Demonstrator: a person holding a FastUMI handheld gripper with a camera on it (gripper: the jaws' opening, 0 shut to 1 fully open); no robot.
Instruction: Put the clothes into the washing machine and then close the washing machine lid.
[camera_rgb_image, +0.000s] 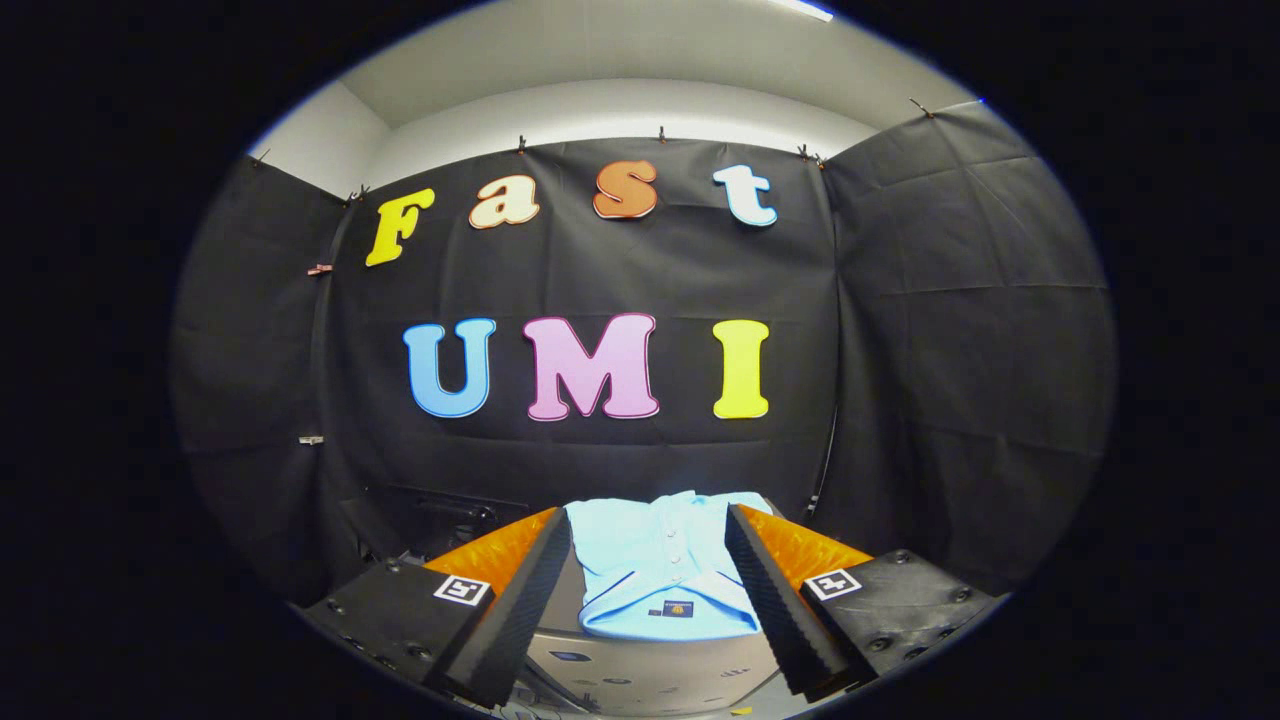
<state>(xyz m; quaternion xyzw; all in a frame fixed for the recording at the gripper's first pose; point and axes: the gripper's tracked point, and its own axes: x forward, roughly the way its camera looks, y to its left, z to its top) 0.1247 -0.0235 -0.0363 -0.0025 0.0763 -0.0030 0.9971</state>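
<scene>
We look out from a camera that rides on the gripper (648, 590), facing forward along its two spread fingers (520, 600) toward the booth's black cloth wall (950, 330). We sit low and close over a folded shirt (655, 570) lying between them, with the ceiling (620, 60) curving overhead.

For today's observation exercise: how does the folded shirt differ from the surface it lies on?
The light blue shirt is soft cloth with buttons and a collar; the grey surface under it is hard and flat. The shirt lies folded on top, between the open fingers of the hand-held gripper; the surface reaches nearer, below the fingers. Both are pale.
</scene>
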